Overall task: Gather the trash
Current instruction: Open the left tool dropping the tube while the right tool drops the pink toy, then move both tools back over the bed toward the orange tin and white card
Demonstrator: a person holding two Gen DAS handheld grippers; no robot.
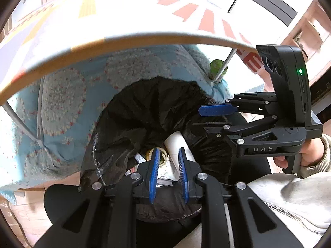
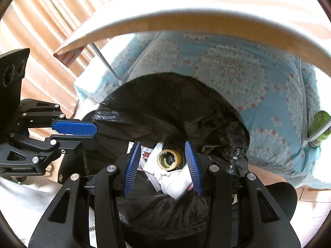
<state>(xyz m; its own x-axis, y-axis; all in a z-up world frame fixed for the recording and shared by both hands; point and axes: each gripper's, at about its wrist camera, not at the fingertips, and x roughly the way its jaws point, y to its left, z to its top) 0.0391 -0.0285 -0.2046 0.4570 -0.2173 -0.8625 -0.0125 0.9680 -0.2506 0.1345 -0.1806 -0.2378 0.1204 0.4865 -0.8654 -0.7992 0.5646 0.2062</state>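
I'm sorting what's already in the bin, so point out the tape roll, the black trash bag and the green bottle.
tape roll (image 2: pixel 169 158): right wrist view, its front ring.
black trash bag (image 2: pixel 165 103): right wrist view, far inner wall.
green bottle (image 1: pixel 216 64): left wrist view, its top.

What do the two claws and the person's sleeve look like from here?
Both claws are black linkage frames with silver rivets and ribbed blue finger pads. The right claw carries a black camera block with three round lenses and a lit green light, and pale lettering on its body. The left claw has small print on its side. The sleeve is light grey with a knit cuff.
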